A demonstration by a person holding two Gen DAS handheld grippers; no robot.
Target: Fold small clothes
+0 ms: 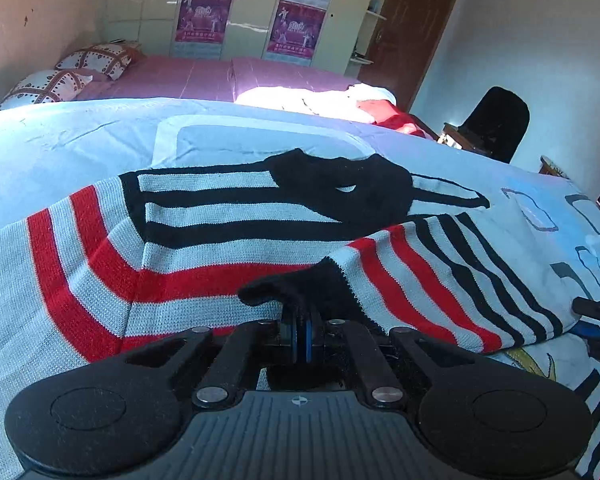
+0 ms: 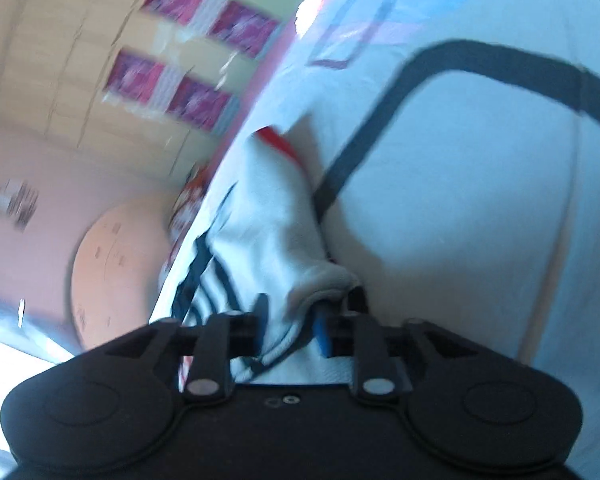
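sweater point(image 1: 228, 240) on sheet point(image 1: 68, 148) | pillows point(image 1: 72, 72) behind-left | chair point(image 1: 496, 124) behind-right

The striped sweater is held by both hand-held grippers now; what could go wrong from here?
1. The left hand-held gripper pinches only the thin black cuff edge of the striped sweater; it may slip out if pulled.
2. The right hand-held gripper holds a thick, bunched fold, and its view is blurred, which suggests fast motion; the fold may land crooked.
3. The sleeve already lies folded over the body; pulling could drag it out of line on the bedsheet.
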